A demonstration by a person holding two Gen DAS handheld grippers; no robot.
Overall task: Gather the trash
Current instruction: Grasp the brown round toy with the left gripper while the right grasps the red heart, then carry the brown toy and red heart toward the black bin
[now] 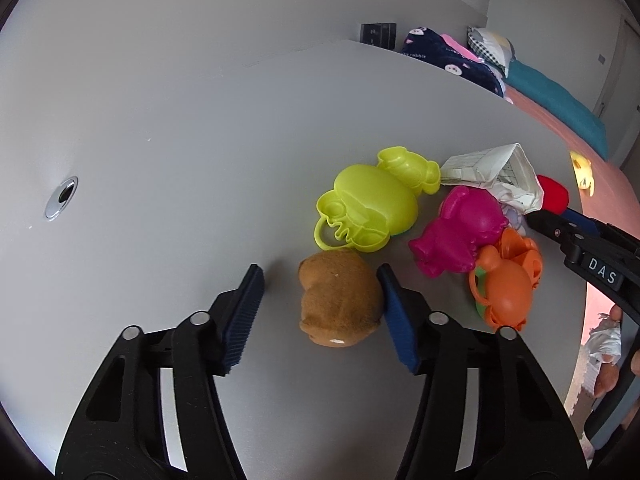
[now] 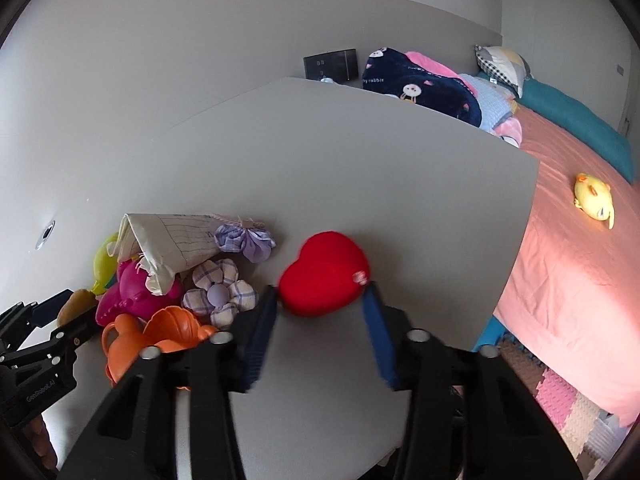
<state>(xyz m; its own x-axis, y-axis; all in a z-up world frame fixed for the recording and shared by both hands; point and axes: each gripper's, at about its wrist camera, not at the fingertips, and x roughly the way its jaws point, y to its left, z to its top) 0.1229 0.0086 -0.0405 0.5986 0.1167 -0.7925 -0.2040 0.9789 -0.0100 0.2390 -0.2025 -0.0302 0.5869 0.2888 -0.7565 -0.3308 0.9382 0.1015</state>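
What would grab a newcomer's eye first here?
The red plush heart on the grey table, just ahead of the open right gripper. Then the bright plastic toys, yellow, pink and orange, clustered beyond the brown plush between the open left gripper fingers.

You can read "DAS" in white capitals on a small dark plate on the right gripper (image 1: pixel 532 216), where its black body crosses the right edge of your left wrist view. In your right wrist view, the left gripper (image 2: pixel 48 306) carries pale lettering along its black side that looks like "GoodRobot.AI", though it is small and the spelling is not certain. The navy blanket (image 2: pixel 420 88) folded on the bed shows white print ending in "rabbit"; the word before it is cut off or too blurred to make out. The crumpled paper (image 2: pixel 172 240) has ruled grid lines and some faint writing, but you cannot read any of it.
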